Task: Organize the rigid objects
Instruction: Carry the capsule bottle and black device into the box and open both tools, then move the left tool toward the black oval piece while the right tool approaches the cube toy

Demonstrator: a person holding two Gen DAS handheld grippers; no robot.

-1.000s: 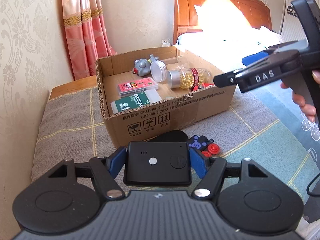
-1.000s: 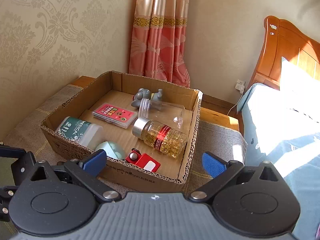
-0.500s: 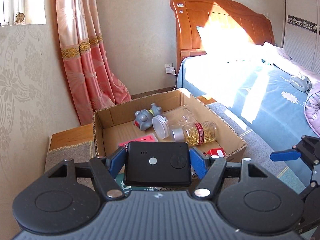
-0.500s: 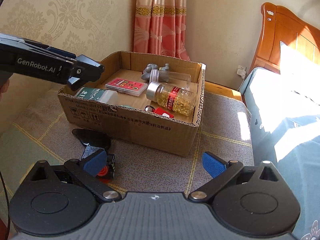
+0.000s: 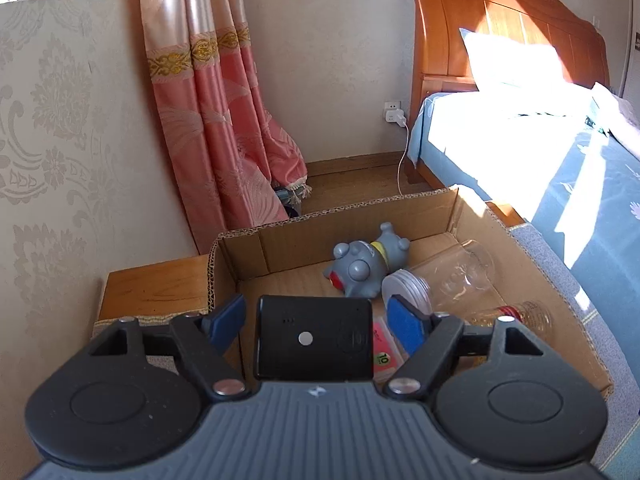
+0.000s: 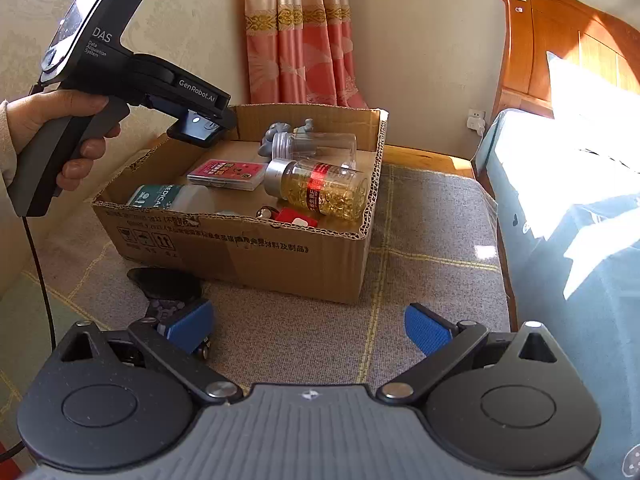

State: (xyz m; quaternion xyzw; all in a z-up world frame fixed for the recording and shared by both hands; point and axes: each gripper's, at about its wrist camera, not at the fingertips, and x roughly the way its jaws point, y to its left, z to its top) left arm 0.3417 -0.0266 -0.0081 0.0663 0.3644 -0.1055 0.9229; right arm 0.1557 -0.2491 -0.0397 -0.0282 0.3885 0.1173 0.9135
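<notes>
two sets of tongs are seen. the left tongs have just been opening, and their blue pads are now parted from the black device, with a gap seen on each side of it; the device is still between the jaws, above the near left part of the cardboard box. whether it is resting on anything cannot be told. in the right wrist view the left tongs are gripped by a hand over the box's left corner.

the right tongs are spread wide with nothing between them, over the grey checked cloth in front of the box. beside their left pad a small toy car and a black oval object are seen on the cloth, just outside the box.

inside the box are laid a grey toy figure, a clear empty jar on its side, a bottle of yellow capsules on its side, a pink flat case, a green medical pack and a red item at the front wall.
</notes>
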